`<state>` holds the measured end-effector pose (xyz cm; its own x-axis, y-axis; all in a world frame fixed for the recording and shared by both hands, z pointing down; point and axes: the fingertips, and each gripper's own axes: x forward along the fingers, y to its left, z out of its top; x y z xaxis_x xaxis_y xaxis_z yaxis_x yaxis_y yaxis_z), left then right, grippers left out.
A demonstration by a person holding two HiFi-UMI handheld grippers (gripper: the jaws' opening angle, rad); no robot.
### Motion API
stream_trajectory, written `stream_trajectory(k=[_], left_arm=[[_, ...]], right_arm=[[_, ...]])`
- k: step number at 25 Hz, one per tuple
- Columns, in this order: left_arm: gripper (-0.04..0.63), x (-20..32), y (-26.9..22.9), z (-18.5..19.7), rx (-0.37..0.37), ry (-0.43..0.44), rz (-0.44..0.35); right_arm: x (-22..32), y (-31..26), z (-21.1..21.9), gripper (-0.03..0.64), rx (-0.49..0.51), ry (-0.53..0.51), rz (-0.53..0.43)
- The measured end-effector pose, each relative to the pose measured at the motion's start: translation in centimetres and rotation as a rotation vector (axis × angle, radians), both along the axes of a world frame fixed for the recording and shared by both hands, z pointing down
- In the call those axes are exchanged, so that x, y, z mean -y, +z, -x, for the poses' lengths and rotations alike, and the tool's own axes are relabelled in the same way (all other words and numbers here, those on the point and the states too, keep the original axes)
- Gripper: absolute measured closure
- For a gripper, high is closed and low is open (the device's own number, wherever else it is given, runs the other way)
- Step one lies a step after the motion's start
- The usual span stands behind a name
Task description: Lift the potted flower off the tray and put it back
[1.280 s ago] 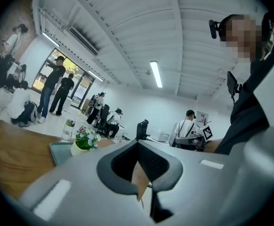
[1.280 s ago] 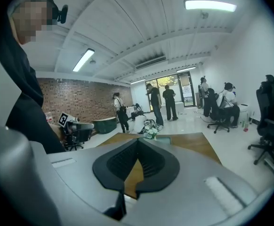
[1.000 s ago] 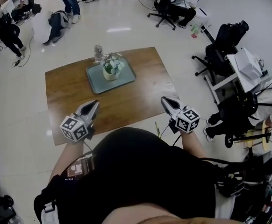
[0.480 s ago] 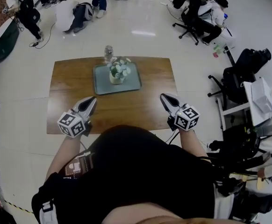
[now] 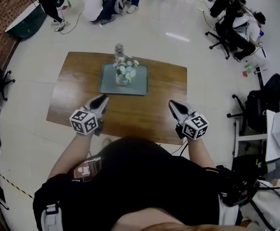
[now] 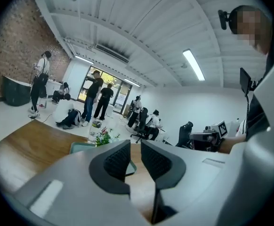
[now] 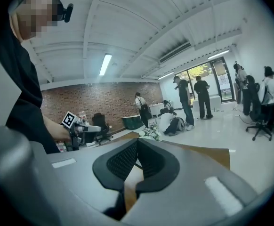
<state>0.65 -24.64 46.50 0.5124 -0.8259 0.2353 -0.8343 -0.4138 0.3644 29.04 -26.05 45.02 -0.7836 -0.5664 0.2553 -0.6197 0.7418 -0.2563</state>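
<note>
A: Potted flower (image 5: 123,73): where did it stand?
B: Upright on the tray (image 5: 109,86), ahead of both grippers and well apart from them. The left gripper (image 5: 102,98) was nearer, its jaws just parting on nothing. The right gripper (image 5: 172,103) had its jaws together, empty.

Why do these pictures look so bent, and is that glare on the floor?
Head view: the wide lens bows the table edges, and a light glares off the glossy floor. Left gripper view: strong fisheye bend, black corners, one bright ceiling lamp. Right gripper view: the same bend and dark rim.
</note>
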Motion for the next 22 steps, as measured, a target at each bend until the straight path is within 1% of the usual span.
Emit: stream_trajectory(k=[4, 6, 7, 9, 16, 20, 22], left_arm=[[0.46, 1.9, 1.9, 1.4, 0.061, -0.019, 0.022], [0.399, 3.3, 3.3, 2.0, 0.083, -0.02, 0.044], [0.358, 4.2, 4.1, 2.2, 0.099, -0.016, 0.056], [0.302, 6.0, 5.7, 2.3, 0.137, -0.004, 0.082], [0.106, 10.8, 13.5, -0.4, 0.221, 0.046, 0.183], [0.054, 13.6, 17.1, -1.8, 0.266, 0.032, 0.219], [0.048, 15.1, 19.0, -2.5, 0.264, 0.021, 0.239]], right_arm=[[-0.2, 0.5, 0.8, 0.601, -0.002, 0.023, 0.0], [-0.5, 0.7, 0.8, 0.601, -0.007, 0.053, 0.007], [-0.6, 0.8, 0.9, 0.601, -0.006, 0.068, 0.011], [-0.6, 1.0, 1.1, 0.601, -0.01, 0.094, 0.02], [-1.6, 3.6, 0.8, 0.601, -0.027, 0.147, 0.088], [-2.1, 5.5, 0.0, 0.601, -0.037, 0.162, 0.128], [-2.0, 6.5, -0.6, 0.601, -0.046, 0.164, 0.142]])
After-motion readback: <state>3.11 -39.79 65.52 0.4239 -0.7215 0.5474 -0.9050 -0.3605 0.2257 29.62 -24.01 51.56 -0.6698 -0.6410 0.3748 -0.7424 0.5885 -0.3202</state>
